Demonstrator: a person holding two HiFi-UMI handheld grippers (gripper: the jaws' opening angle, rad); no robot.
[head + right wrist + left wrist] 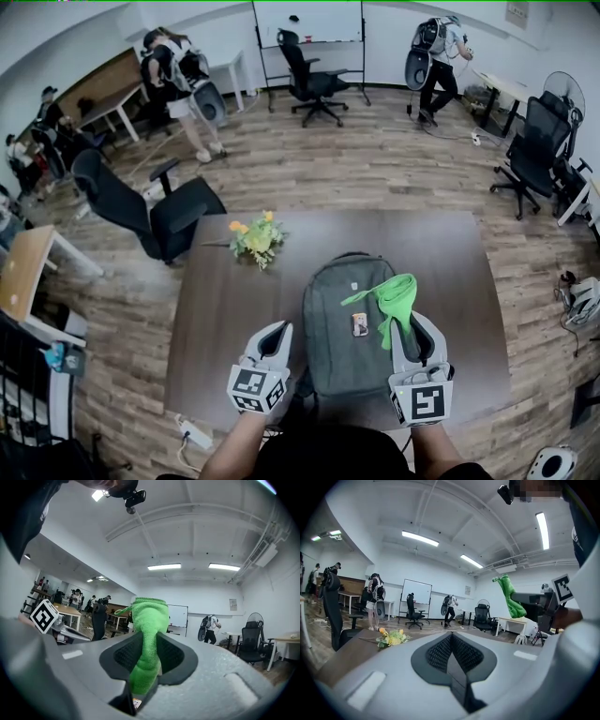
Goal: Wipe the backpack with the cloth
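Green cloth [397,292], probably soft and light, is clamped mid-bunch by the right hand-held gripper [412,330]; left hand-held gripper [274,336] closed, empty.

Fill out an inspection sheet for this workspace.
Surface: dark table on a plank floor.
Job's things: grey backpack lies flat on the table; green cloth is held over it.
Clutter: yellow flowers on the table, apart from the backpack.
Grippers: left gripper shut, empty; right gripper shut on the green cloth.
Cables: power strip on the floor by the table's near left corner.
Surroundings: office chairs, whiteboard, people standing far off.
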